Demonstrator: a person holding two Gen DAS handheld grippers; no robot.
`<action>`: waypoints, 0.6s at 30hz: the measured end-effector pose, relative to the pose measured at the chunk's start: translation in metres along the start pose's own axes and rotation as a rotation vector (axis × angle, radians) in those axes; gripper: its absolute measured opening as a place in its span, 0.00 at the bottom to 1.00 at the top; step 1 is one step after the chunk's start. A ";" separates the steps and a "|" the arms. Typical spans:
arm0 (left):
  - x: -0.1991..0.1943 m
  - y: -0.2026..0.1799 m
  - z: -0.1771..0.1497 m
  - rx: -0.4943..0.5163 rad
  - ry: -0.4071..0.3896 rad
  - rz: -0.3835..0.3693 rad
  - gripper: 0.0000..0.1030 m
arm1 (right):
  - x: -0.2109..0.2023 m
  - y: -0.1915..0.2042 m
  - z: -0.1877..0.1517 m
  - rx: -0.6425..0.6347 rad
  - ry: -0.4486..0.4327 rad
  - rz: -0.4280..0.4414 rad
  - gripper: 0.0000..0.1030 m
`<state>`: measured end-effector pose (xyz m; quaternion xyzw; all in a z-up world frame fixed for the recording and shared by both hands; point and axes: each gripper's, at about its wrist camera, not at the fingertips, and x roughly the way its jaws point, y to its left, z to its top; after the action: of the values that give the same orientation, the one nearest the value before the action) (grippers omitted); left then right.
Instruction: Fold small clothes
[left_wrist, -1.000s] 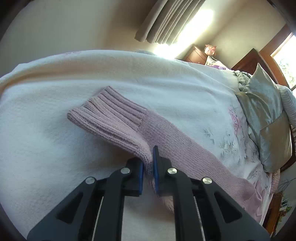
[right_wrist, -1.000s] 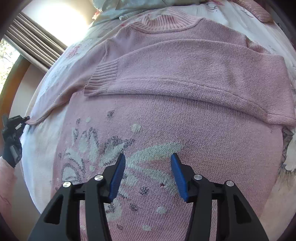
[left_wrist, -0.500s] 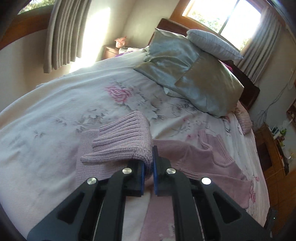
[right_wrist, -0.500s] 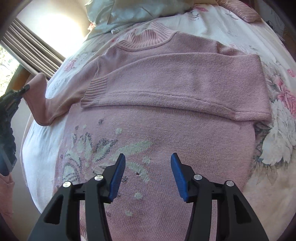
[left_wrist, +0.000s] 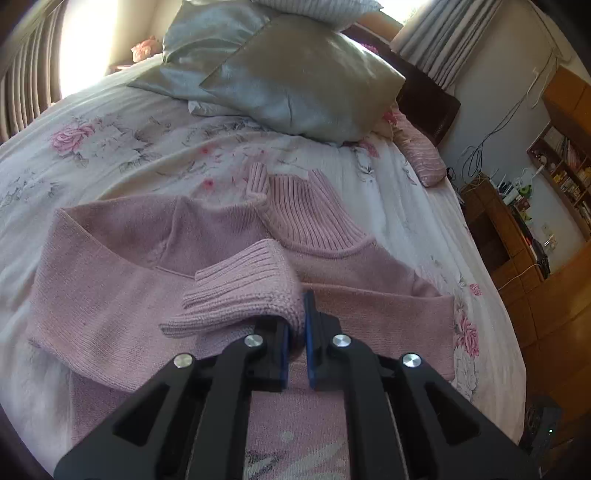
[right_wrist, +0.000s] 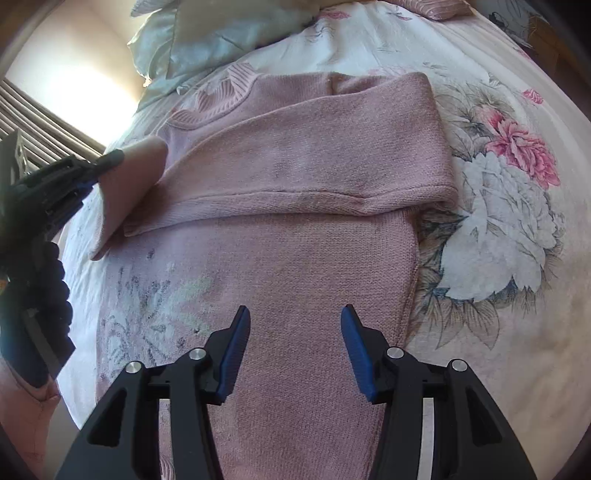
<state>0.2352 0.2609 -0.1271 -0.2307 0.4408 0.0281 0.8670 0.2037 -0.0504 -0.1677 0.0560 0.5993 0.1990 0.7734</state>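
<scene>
Knitwear is sagging softly: pink sweater (right_wrist: 295, 177) is lying on the bedspread (right_wrist: 517, 221); left gripper (left_wrist: 295, 343) is pinching its ribbed cuff (left_wrist: 243, 288), the sensible hold; right gripper (right_wrist: 295, 343) is hovering wide apart.

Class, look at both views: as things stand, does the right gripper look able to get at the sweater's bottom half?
Probably yes. The right gripper hangs open right above the sweater, nothing lying between. The left gripper, shut on the sleeve cuff, is off to the side.
</scene>
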 end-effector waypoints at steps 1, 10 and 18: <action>0.011 0.001 -0.005 -0.005 0.022 0.009 0.05 | 0.000 -0.003 0.000 0.005 0.001 0.000 0.50; 0.050 0.025 -0.025 -0.030 0.123 0.022 0.14 | 0.001 -0.011 0.003 0.014 0.007 -0.006 0.50; 0.015 0.053 -0.045 0.034 0.208 -0.084 0.45 | 0.008 0.020 0.031 -0.013 0.013 0.047 0.50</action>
<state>0.1975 0.2870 -0.1816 -0.2359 0.5189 -0.0398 0.8207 0.2305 -0.0244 -0.1603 0.0638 0.6018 0.2214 0.7647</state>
